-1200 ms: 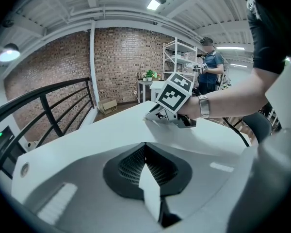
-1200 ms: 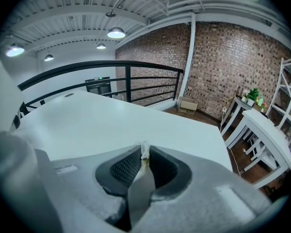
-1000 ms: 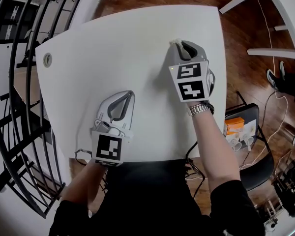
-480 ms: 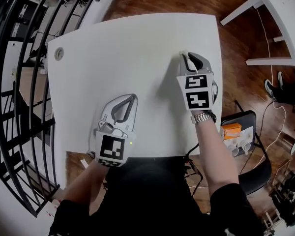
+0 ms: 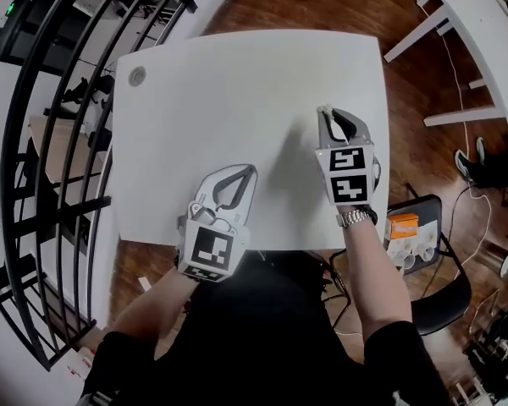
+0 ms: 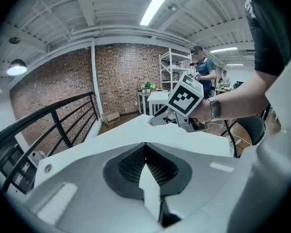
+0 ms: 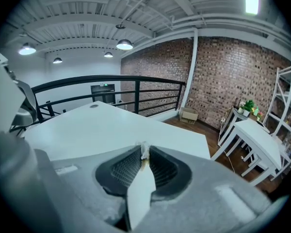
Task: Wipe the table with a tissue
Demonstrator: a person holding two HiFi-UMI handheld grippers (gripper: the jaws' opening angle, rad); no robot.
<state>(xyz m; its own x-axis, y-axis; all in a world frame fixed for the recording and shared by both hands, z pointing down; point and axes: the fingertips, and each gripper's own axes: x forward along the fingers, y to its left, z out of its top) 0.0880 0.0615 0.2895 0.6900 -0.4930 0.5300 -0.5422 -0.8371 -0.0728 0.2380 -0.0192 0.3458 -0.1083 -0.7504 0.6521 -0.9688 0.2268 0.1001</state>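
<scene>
The white table (image 5: 237, 83) fills the middle of the head view. My right gripper (image 5: 323, 111) rests on its right part, shut on a small scrap of white tissue (image 7: 144, 153) that peeks out at the jaw tips (image 5: 320, 108). My left gripper (image 5: 251, 170) lies near the table's front edge, shut with nothing in it. In the left gripper view the right gripper (image 6: 155, 121) shows ahead on the table (image 6: 131, 130), held by a hand with a wristwatch. The right gripper view looks across the bare tabletop (image 7: 97, 123).
A black railing (image 5: 42, 159) runs along the table's left side. A round grommet (image 5: 136, 77) sits at the far left corner. A second white table (image 5: 491, 24) stands at the back right. A black chair (image 5: 436, 290) with an orange box (image 5: 404, 219) is close on the right.
The right gripper has slid a little nearer to me over the table with the tissue. The head view has shifted, and the left gripper has stayed near the front edge.
</scene>
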